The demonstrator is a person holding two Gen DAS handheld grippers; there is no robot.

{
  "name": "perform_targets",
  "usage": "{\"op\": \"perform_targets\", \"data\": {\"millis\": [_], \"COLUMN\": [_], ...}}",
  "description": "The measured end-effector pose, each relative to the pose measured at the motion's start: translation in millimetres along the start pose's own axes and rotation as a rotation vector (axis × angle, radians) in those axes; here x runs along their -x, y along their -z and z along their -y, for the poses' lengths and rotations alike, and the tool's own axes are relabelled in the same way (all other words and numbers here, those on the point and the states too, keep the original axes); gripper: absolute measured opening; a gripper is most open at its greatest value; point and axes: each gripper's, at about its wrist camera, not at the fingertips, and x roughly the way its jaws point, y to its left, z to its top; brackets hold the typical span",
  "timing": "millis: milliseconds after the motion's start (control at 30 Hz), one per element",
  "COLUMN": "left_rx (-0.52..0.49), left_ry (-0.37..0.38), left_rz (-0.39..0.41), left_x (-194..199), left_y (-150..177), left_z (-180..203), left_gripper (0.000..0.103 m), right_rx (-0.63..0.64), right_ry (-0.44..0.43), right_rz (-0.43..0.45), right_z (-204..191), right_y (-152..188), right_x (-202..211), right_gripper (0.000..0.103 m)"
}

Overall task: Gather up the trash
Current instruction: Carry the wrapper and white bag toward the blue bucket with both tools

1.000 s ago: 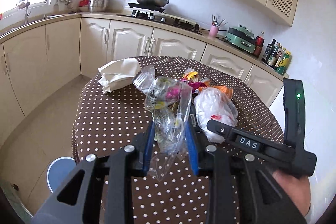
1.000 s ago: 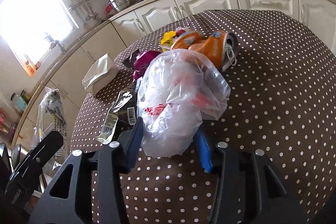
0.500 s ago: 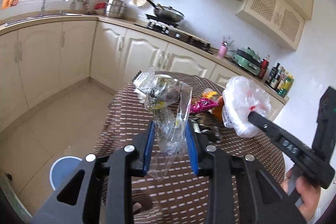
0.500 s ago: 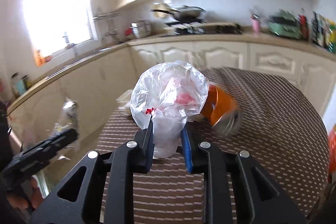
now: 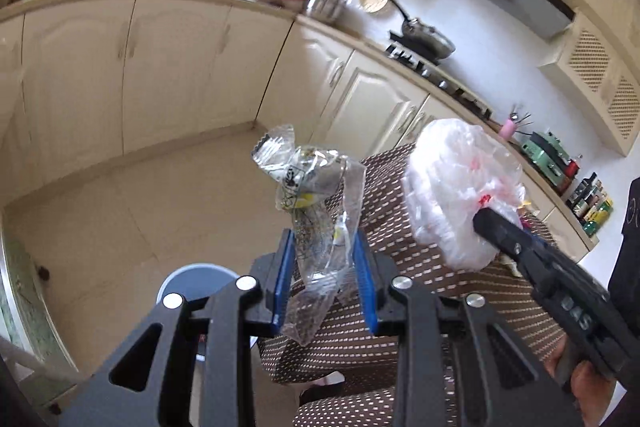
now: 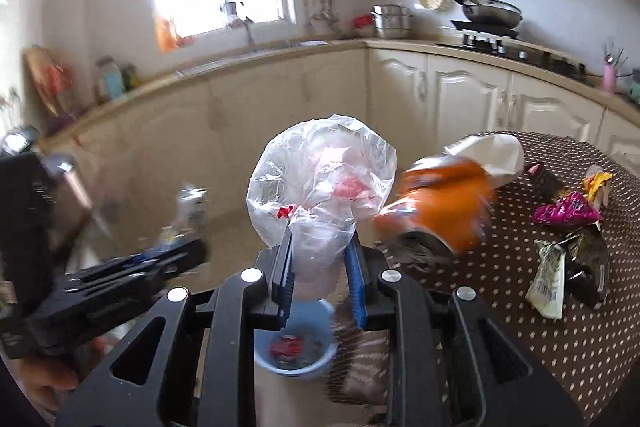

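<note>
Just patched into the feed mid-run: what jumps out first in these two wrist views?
Each gripper is clamped on a piece of trash in the air: the left gripper on a crumpled clear wrapper, the right gripper on a puffy white plastic bag. A blue bin stands on the floor right below the bag. More litter, including an orange packet, remains on the polka-dot table to the right.

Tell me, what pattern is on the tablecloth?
Brown with white polka dots; the tablecloth shows best in the right wrist view.

Frying pan (image 6: 491, 11) on stove (image 6: 486, 35)
</note>
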Motion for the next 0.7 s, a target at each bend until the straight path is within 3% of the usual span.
{"op": "perform_targets", "data": {"millis": [133,300,433,533,600,667,700], "left_rx": [-0.017,-0.069,-0.120,-0.117,-0.113,-0.040,-0.024], "left_ry": [0.050,0.131,0.165,0.239,0.253,0.261,0.241], "left_rz": [-0.024,-0.038,-0.036,-0.060,-0.102,-0.179,-0.162], "left_x": [-17,-34,-50,-68,-103,-145,-149], "left_y": [5,3,-5,-10,-21,-26,-29], "left_z": [2,32,64,82,87,77,71], "left_gripper": [0.028,0.028,0.028,0.028,0.028,0.028,0.027], "right_rx": [-0.013,-0.107,-0.158,-0.169,-0.175,-0.157,-0.141], "right_ry": [0.132,0.289,0.299,0.301,0.283,0.269,0.250], "right_rz": [0.021,0.023,0.015,0.017,0.014,0.020,0.022], "right_z": [33,89,106,110,111,109,105], "right_y": [2,-2,2,4,4,0,-1], "right_x": [3,21,33,38,40,41,43], "right_gripper": [0.020,0.020,0.020,0.020,0.020,0.020,0.020]}}
